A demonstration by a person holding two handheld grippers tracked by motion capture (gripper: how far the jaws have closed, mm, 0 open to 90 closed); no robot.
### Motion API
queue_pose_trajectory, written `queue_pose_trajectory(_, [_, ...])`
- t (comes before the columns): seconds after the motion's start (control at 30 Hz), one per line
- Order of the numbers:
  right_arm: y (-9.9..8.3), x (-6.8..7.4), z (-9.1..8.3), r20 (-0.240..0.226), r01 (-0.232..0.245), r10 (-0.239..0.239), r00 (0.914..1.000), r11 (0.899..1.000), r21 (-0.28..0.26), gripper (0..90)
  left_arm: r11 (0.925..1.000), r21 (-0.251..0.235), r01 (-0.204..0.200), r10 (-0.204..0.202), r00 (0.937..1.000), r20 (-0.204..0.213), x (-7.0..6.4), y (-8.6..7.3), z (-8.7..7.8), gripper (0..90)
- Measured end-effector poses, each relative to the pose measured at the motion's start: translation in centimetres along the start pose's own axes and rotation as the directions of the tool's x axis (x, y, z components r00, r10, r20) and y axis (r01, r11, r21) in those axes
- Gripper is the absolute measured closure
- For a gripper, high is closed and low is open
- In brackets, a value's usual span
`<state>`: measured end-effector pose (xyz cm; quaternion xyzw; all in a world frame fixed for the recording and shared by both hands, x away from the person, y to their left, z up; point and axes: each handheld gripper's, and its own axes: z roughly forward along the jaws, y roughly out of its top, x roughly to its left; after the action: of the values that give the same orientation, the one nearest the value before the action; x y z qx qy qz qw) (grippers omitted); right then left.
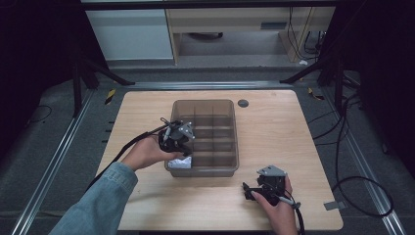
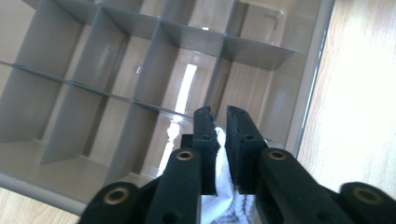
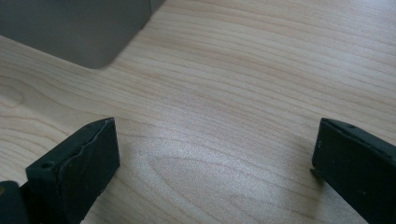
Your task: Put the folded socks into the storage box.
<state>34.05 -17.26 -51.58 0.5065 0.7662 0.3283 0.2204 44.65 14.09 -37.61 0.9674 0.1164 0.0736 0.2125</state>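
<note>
A translucent grey-brown divided bin (image 1: 234, 132) stands in the middle of the wooden table (image 1: 274, 132). My left gripper (image 1: 183, 152) hangs over the bin's near left compartment, shut on a white cloth (image 1: 180, 163). In the left gripper view the cloth (image 2: 224, 200) is pinched between the nearly closed jaws of the left gripper (image 2: 221, 114), above the bin's dividers (image 2: 191, 37). My right gripper (image 1: 247, 191) rests low at the table's front right, open and empty. The right gripper view has its jaws (image 3: 215, 135) wide apart over bare wood, with a bin corner (image 3: 79, 28) beyond.
A small L-shaped metal key (image 2: 273, 21) lies in a far corner compartment. A round grey grommet (image 1: 243, 103) sits in the table behind the bin. Black cables (image 1: 357, 196) trail on the floor to the right. Bare wood stretches right of the bin.
</note>
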Motion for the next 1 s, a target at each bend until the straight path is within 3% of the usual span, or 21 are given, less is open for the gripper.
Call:
queue_pose_trajectory(0.2, [0.0,0.0,0.0,0.000,0.000,0.000,1.0000,1.000,0.000,0.9,0.9993,-0.031,0.022,-0.023,0.9993,-0.031,0.1,-0.1,-0.4,66.5])
queue_pose_trajectory(0.3, [0.0,0.0,0.0,0.000,0.000,0.000,1.0000,1.000,0.000,0.9,0.9983,-0.051,0.030,-0.032,0.9988,-0.038,0.1,-0.1,-0.7,64.3])
queue_pose_trajectory(0.53, [0.0,0.0,0.0,0.000,0.000,0.000,1.0000,1.000,0.000,0.9,0.9919,-0.109,0.065,-0.075,0.9927,-0.094,0.4,-0.3,-1.5,45.6])
queue_pose_trajectory(0.67, [0.0,0.0,0.0,0.000,0.001,-0.001,1.0000,1.000,0.000,0.9,0.9831,-0.145,0.112,-0.127,0.9873,-0.096,0.9,-0.4,-1.9,25.6])
queue_pose_trajectory(0.77, [0.0,0.0,0.0,0.000,0.000,0.000,1.0000,1.000,0.000,0.9,0.9736,-0.180,0.141,-0.164,0.9789,-0.122,1.1,-0.6,-2.4,9.4])
queue_pose_trajectory(0.9, [0.0,0.0,0.0,0.000,0.002,-0.002,1.0000,1.000,0.000,0.9,0.9586,-0.234,0.162,-0.196,0.9718,-0.130,1.0,-0.8,-3.4,3.8])
queue_pose_trajectory(1.0, [-0.1,0.1,0.0,-0.001,0.001,-0.001,1.0000,1.000,-0.001,0.9,0.9551,-0.252,0.156,-0.196,0.9708,-0.139,0.8,-1.0,-4.2,3.7])
